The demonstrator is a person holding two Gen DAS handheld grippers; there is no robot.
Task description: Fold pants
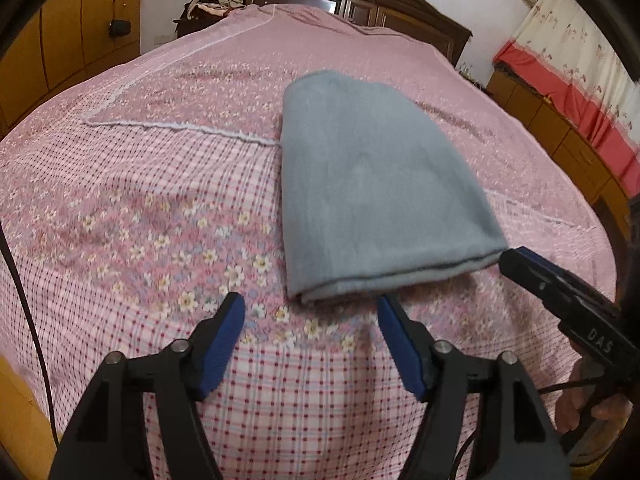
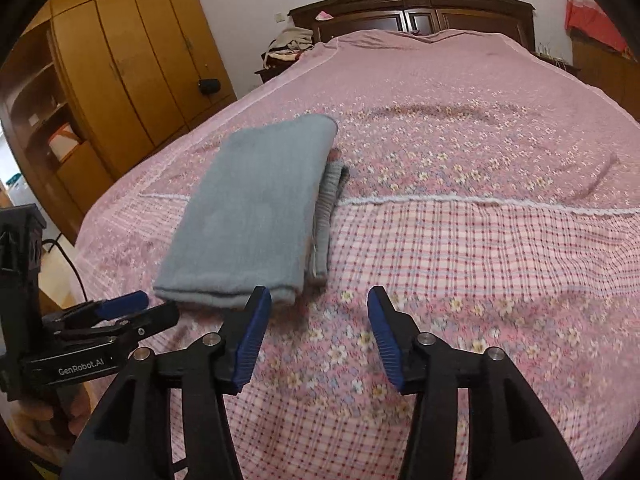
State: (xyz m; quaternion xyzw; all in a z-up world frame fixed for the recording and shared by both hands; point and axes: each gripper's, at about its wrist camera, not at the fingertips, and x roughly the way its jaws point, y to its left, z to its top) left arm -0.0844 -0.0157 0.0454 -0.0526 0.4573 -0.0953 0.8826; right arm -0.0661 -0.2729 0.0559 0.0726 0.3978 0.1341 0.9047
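Pants (image 1: 380,184), grey-blue and folded into a thick oblong, lie flat on the pink flowered bedspread (image 1: 160,208), just ahead of both tools. The left gripper (image 1: 310,320) hangs over the bedspread with its blue pads (image 1: 224,344) spread apart and nothing between them; the near folded edge of the pants sits just beyond its tips, a little toward its right finger. The right gripper (image 2: 319,308) also stands with its fingers parted and empty, the near corner of the pants just off its left fingertip, not pinched. A ribbed waistband (image 2: 334,196) peeks out along the side of the bundle nearer that tool. Far ahead of both stands a dark wooden headboard (image 2: 412,8).
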